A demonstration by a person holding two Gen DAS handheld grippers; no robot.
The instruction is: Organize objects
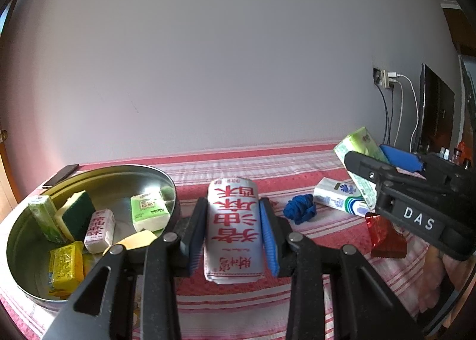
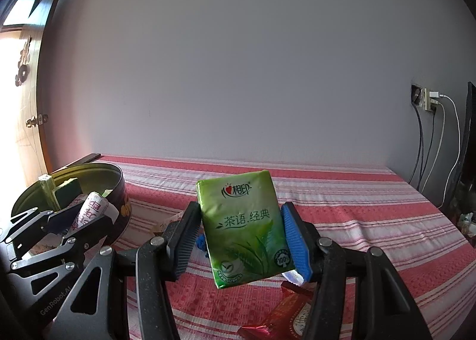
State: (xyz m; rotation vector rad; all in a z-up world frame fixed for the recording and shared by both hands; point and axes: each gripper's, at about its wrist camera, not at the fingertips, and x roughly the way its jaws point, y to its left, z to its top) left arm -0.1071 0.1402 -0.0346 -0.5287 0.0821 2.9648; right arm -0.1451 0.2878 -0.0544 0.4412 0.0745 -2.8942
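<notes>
Striped tablecloth carries the tin near its left edge, so left gripper clamps white packet and right gripper clamps green tissue pack, likely bound there.

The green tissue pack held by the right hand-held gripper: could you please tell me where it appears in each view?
Left wrist view: the green tissue pack is at the far right, tilted, raised above the tablecloth, clamped in the right hand-held gripper.
Right wrist view: it fills the lower centre, between the two fingers.
Shared landmark: the round metal tin, at the left in both views.
</notes>
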